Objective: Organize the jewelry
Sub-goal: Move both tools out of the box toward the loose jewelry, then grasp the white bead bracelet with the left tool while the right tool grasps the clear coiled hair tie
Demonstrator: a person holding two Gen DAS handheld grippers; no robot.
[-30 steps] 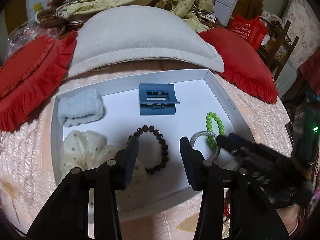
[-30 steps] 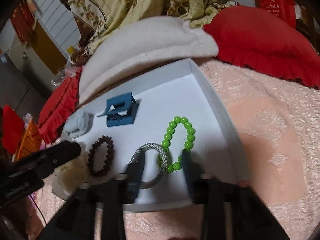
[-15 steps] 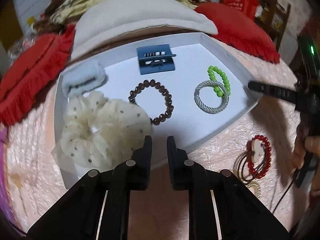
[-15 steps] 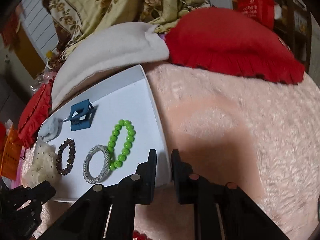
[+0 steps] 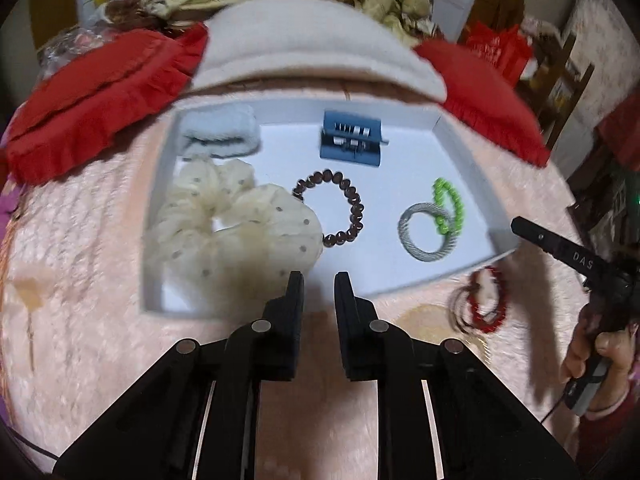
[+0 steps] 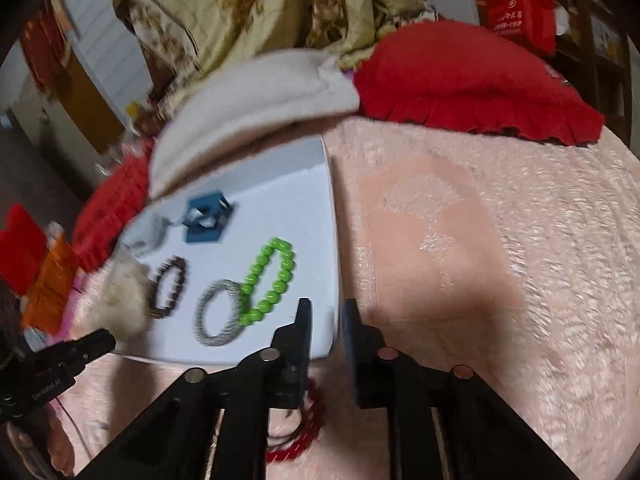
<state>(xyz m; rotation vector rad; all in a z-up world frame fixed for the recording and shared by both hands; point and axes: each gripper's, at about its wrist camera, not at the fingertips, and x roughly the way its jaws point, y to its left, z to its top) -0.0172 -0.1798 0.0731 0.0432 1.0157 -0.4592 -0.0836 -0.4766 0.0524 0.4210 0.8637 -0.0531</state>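
From the left wrist, the left gripper [image 5: 318,280] is seen nearly closed and empty before the white tray [image 5: 460,136], where a brown bead bracelet [image 5: 352,208] lies. From the right wrist, the right gripper [image 6: 326,312] is seen opening, empty, above a red bracelet [image 6: 308,436] on the bed [image 6: 500,260].

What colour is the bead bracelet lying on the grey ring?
Bright green bracelet; clearest in the left wrist view.

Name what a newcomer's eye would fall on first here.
The shallow white cardboard tray on the pink quilted bedspread draws the eye. Inside, a bright green bead bracelet overlaps a silver twisted bangle at the right, and a cream dotted fabric scrunchie fills the left.
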